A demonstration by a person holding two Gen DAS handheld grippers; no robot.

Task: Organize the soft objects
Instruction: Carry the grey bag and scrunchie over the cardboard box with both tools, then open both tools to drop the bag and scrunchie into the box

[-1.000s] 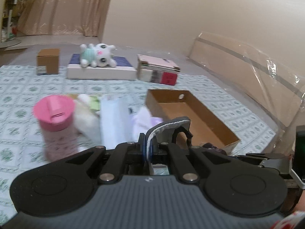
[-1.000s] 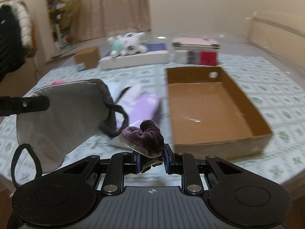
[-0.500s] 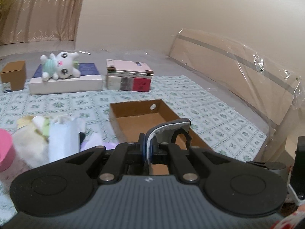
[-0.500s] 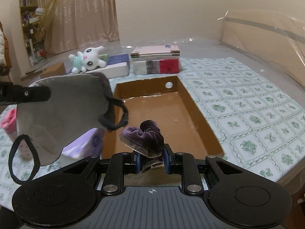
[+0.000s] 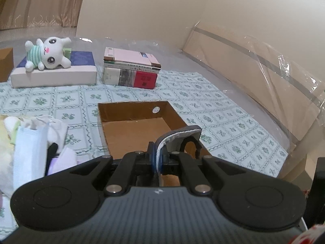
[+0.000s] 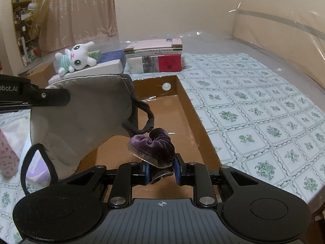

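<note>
My left gripper (image 5: 159,159) is shut on a grey face mask (image 5: 178,135) with black ear loops and holds it above the near end of an open cardboard box (image 5: 130,134). The right wrist view shows the mask (image 6: 85,118) hanging from the left gripper (image 6: 50,97) over the box's left wall (image 6: 140,89). My right gripper (image 6: 161,171) is shut on a purple velvet scrunchie (image 6: 154,146) above the near part of the box. A pile of soft items (image 5: 38,142) lies left of the box.
A white plush toy (image 5: 49,55) lies on a flat white box (image 5: 54,76) at the back. A stack of books (image 5: 131,71) stands beside it. A pink cup (image 6: 6,154) stands at far left. A plastic-wrapped headboard (image 5: 264,69) is on the right.
Both grippers moved right and forward, from over the pile of soft items to over the cardboard box, each still holding its item. The pink cup slid out of the left view.
</note>
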